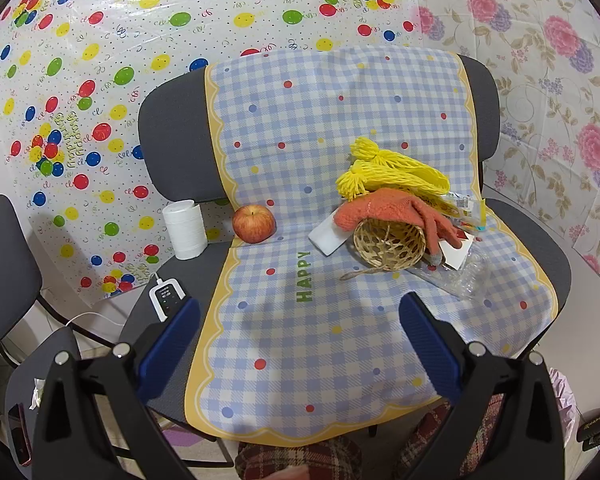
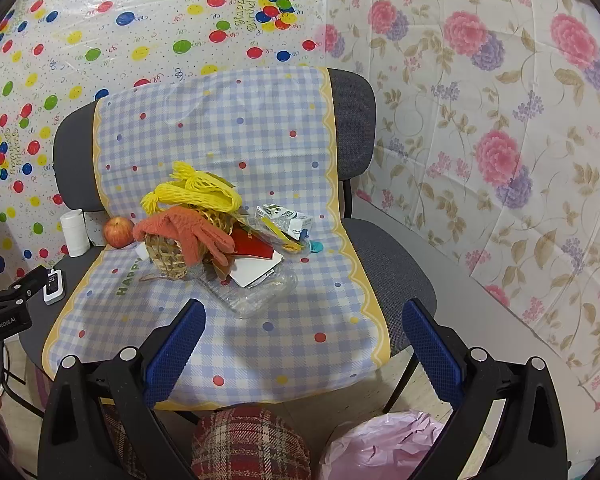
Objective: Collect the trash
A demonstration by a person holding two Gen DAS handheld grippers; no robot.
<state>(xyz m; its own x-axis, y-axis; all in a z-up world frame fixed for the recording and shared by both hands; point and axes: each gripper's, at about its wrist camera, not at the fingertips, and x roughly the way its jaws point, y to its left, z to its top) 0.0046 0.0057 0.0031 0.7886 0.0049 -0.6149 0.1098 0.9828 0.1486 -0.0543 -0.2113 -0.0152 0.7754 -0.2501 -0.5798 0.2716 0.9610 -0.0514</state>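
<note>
Two claws in play here, and both are spread wide with nothing between the blue pads: the left claw [image 1: 300, 344] hangs over the front of the seat, and the right claw [image 2: 304, 344] does the same from a bit further right. The stuff sits on a grey chair [image 1: 172, 128] draped with a blue checked cloth [image 1: 300, 120] that says HAPPY. From the left view the pile is up at about 1 o'clock from the claw: a wicker basket [image 1: 388, 246] lying on its side, an orange glove [image 1: 396, 210] flopped over the top of it, and yellow foam netting [image 1: 384, 170] stacked behind that. The actual trash looks like the crumpled clear plastic [image 2: 256, 292] in front of the pile, at roughly 11 o'clock from the right claw and the nearest thing to it, plus a small drink carton [image 2: 284, 216] at the back right of the heap and a white card [image 2: 256, 270] with a red piece [image 2: 252, 248] touching it. A flat white block [image 1: 326, 236] pokes out from under the glove on the left side. Well apart from the pile, at 10 o'clock in the left view, an apple [image 1: 254, 224] sits at the cloth's edge, with a white paper roll [image 1: 184, 228] just beside it on the bare seat and a little white charger [image 1: 166, 296] nearer the front. A pink bag [image 2: 384, 444] shows at the bottom of the right view, around 5 o'clock, next to a plaid-covered knee [image 2: 252, 440].
</note>
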